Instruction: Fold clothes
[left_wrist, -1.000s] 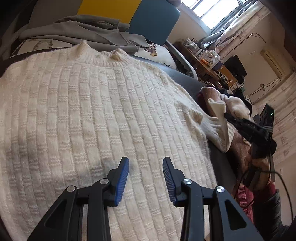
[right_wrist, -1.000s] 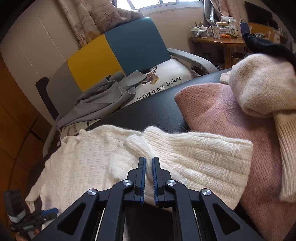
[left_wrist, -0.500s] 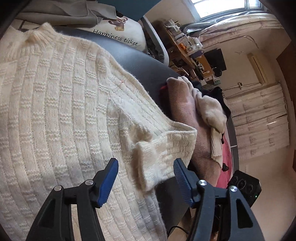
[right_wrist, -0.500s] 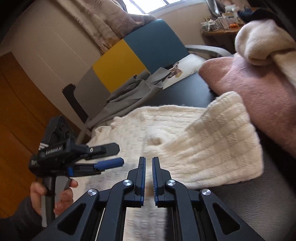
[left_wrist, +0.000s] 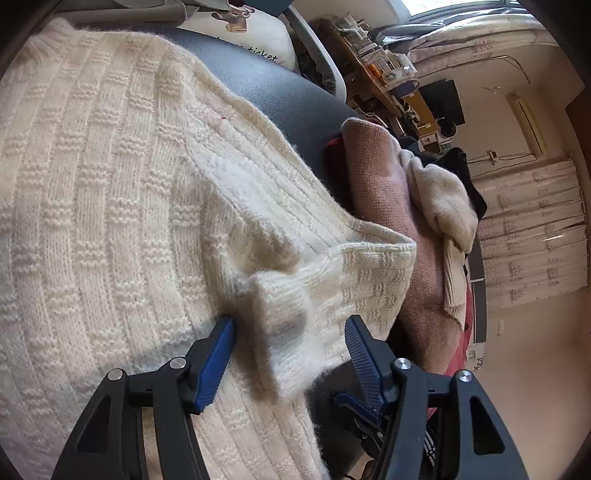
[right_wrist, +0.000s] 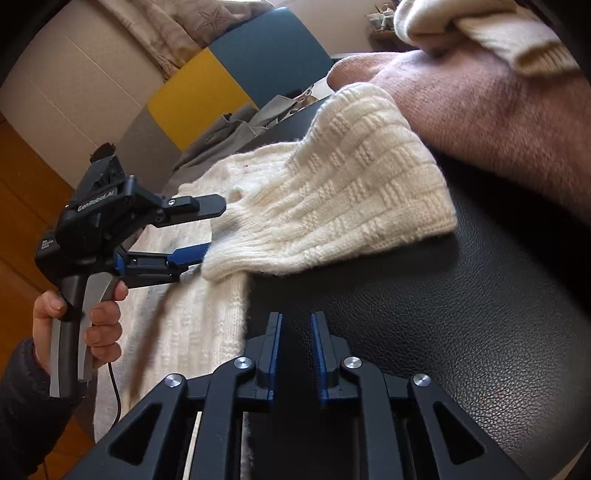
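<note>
A cream ribbed-knit sweater (left_wrist: 110, 206) lies spread on a dark leather surface (right_wrist: 461, 314). Its sleeve (left_wrist: 332, 280) is folded back over the body, cuff end toward me. My left gripper (left_wrist: 290, 326) is open, its blue-padded jaws on either side of the sleeve cuff. It also shows in the right wrist view (right_wrist: 210, 229), one finger above and one below the cuff (right_wrist: 236, 254). My right gripper (right_wrist: 297, 321) is slightly open and empty, over bare leather just right of the sweater's edge.
A pink knit garment (right_wrist: 498, 110) with a beige one (left_wrist: 439, 195) on top lies beside the sleeve. A grey garment (right_wrist: 236, 125) lies on a yellow and teal chair (right_wrist: 229, 81) behind. A cluttered desk (left_wrist: 384, 70) stands farther back.
My left gripper has swung from the sweater's body to the sleeve and closed in around its cuff. My right gripper has let go of the sleeve, opened slightly and pulled back.
</note>
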